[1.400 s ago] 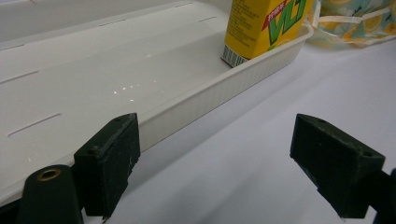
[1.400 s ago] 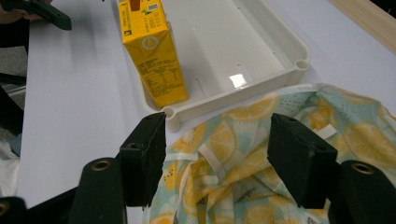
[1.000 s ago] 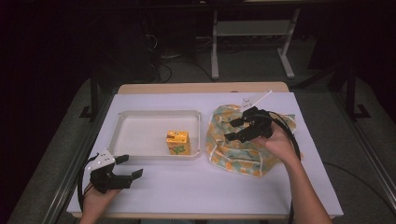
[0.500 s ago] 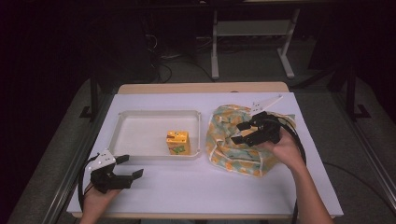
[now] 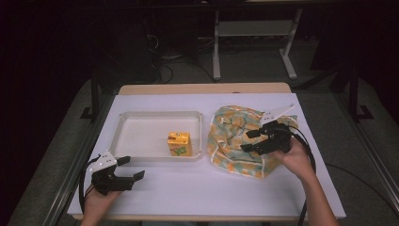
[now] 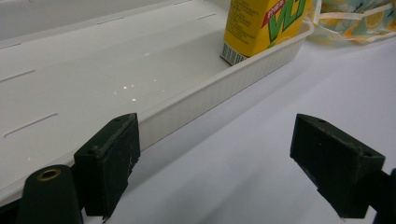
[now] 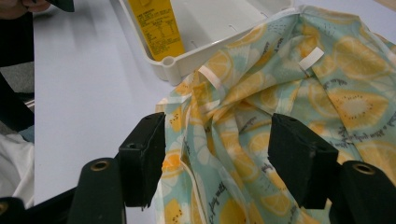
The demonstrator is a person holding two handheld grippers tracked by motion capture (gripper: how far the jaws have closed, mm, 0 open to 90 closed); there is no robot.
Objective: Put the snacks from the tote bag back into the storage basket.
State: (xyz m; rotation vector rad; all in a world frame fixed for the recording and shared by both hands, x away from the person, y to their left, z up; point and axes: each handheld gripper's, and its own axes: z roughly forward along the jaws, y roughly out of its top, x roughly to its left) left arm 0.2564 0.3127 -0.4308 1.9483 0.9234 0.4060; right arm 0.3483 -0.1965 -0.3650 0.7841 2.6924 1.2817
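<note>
The right gripper [image 5: 252,140] hovered over the lemon-print cloth bag [image 5: 234,136] near the table's right edge, its jaws parted above the crumpled folds, gripping nothing. The bag touched the right rim of the white tray [image 5: 141,123], where a yellow carton [image 5: 179,143] stood in the near right corner. The left gripper [image 5: 127,168] rested released by the near left corner, on bare table [image 5: 197,188].

In the left gripper view the top edge cuts off the yellow carton [image 6: 261,25] standing in the white tray [image 6: 224,88], whose far rim also runs out of frame. In the right gripper view the lemon-print bag [image 7: 289,102] beside the tray spills past the right edge, and its folds hide whatever lies inside.
</note>
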